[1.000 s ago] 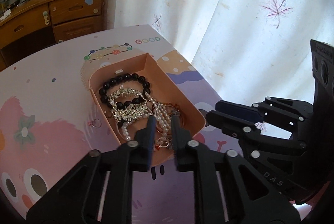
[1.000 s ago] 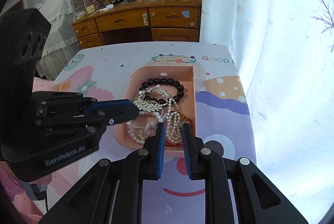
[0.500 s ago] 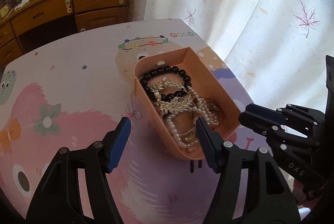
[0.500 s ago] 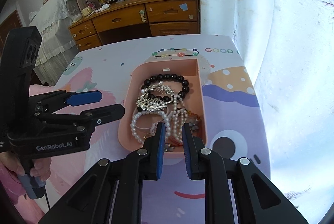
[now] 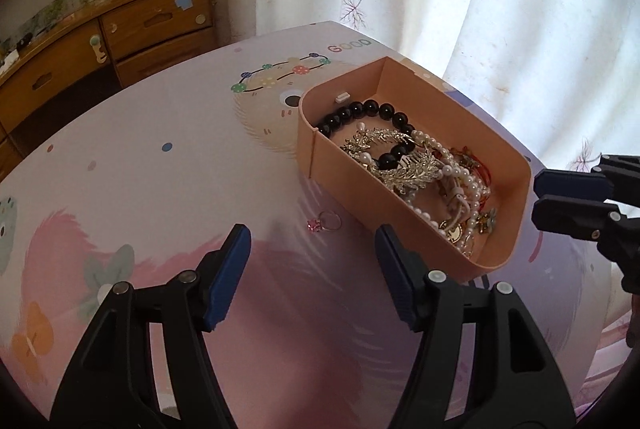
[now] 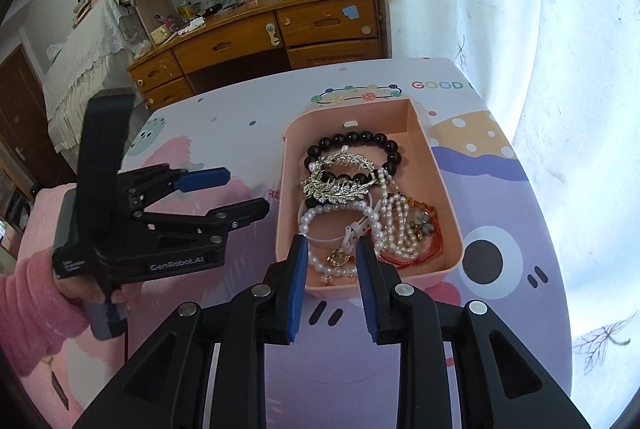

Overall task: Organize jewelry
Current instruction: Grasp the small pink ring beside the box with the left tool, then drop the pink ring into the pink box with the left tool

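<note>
- Table [image 6: 224, 109]: cartoon-print cover in pink, lilac and white.
- Pink tray [image 6: 448, 189], rounded rectangle, right of centre on the table; jewelry heaped and tangled inside.
- Left gripper [image 5: 312, 269]: fingers spread wide, nothing between them, hovering near-left of the tray.
- Right gripper [image 6: 331, 283]: fingers partly apart, empty, at the tray's near wall.
- Black bead bracelet [image 6: 352, 139], glossy round beads, at the far end.
- Silver leaf brooch [image 6: 336, 185] lying across it.
- White pearl strands [image 6: 396, 221], looped, at the near end, with red cord.
- Small ring [image 5: 326, 223], pink stone, on the table just left of the tray.
</note>
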`<action>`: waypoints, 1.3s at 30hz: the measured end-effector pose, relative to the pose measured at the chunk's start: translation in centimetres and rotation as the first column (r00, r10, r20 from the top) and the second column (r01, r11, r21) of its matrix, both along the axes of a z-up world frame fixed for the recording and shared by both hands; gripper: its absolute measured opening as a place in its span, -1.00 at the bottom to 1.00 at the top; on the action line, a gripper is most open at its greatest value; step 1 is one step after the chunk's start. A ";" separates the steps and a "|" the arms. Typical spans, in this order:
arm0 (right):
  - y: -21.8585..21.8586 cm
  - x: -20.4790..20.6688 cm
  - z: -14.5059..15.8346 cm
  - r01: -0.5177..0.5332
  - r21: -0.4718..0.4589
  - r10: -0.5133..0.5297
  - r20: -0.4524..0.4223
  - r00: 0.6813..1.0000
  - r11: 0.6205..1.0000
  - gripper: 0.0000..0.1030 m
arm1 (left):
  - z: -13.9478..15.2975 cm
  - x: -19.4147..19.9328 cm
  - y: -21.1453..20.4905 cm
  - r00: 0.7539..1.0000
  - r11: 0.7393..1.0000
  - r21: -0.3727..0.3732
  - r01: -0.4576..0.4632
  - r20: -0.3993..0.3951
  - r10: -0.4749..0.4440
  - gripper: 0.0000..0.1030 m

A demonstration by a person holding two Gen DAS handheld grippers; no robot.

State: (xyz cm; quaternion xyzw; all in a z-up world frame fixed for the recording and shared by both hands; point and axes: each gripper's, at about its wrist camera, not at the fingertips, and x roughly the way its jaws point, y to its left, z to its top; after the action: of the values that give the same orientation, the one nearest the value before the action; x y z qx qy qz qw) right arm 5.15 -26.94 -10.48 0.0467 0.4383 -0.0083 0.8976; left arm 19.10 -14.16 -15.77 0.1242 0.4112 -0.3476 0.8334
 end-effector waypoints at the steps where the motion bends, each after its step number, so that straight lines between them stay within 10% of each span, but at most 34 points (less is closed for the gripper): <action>1: 0.3 0.0 -0.2 0.008 -0.002 -0.008 0.001 1.000 1.000 -0.44 | -0.2 0.1 -0.1 1.000 1.000 0.001 0.017 0.018 -0.017 0.16; 25: -0.9 0.0 -1.3 0.070 0.019 -0.070 -0.010 0.998 0.997 -0.42 | -2.4 -0.3 -3.7 0.988 0.987 0.104 0.121 0.084 -0.130 -0.85; 39: -3.4 -1.4 0.6 -0.033 0.032 0.033 0.010 0.999 0.999 -0.41 | 2.3 -4.9 -2.9 0.995 0.987 0.156 -0.041 0.101 0.026 -0.86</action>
State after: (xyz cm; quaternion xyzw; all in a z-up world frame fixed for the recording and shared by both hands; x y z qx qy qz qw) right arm 3.73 -30.39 -9.85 0.0537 0.4350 0.0137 0.8987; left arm 14.17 -17.05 -13.51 0.1999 0.3980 -0.2932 0.8460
